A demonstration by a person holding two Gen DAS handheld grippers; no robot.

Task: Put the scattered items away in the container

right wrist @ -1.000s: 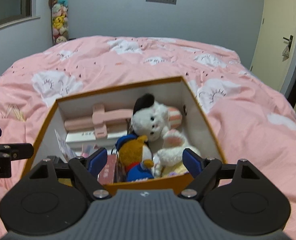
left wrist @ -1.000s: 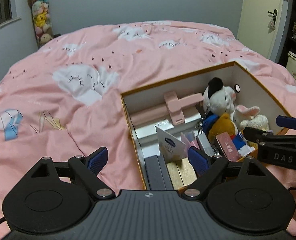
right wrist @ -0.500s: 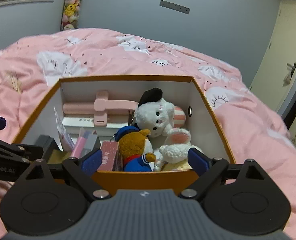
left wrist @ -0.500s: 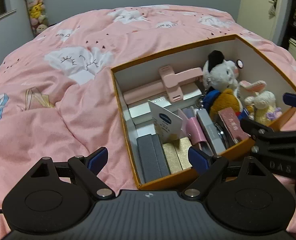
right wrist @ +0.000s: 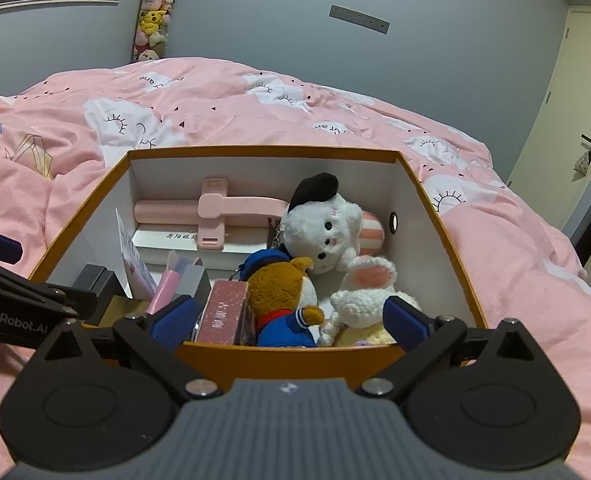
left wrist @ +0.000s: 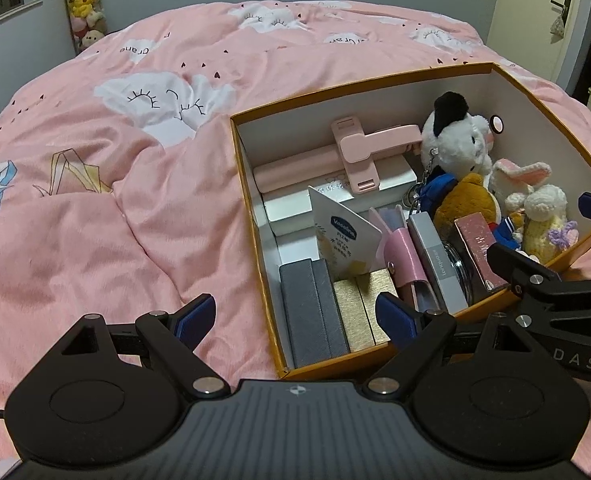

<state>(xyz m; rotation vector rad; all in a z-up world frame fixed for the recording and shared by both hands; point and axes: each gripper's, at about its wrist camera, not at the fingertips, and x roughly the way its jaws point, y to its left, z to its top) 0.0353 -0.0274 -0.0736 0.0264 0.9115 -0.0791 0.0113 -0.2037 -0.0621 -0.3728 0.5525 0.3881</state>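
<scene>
The left gripper (left wrist: pixel 295 316) hangs over the near left corner of the box (left wrist: pixel 359 80), its jaws wide apart with nothing between them; one blue pad is over the pink quilt (left wrist: pixel 115 220), the other just inside the near wall. The right gripper (right wrist: pixel 289 314) sits at the near wall further right, its jaws opening and gripping nothing; the near rim and the toys behind it show through the gap.

The orange box with white inner walls rests on the quilt and holds all the items. Nearest, along the near wall, lie a grey case (left wrist: pixel 311 312) and, touching it on the right, a gold case (left wrist: pixel 359 308). Just behind them a white card (left wrist: pixel 343 240) stands tilted, and to its right are a pink pouch (left wrist: pixel 403 256), a grey packet (left wrist: pixel 435 260) and a dark pink packet (right wrist: pixel 225 310). Right of these sit a brown plush in blue clothes (right wrist: pixel 283 296) and a cream knitted rabbit (right wrist: pixel 369 300). Behind them a white plush with a black cap (right wrist: pixel 323 224) leans near the right wall. Farthest, along the back wall, a pink folding stand (right wrist: pixel 215 212) lies on a flat white box (left wrist: pixel 335 200).

Beyond the bed, a column of small plush toys (right wrist: pixel 153 12) hangs on the grey wall, and a door (right wrist: pixel 575 120) stands at the right.
</scene>
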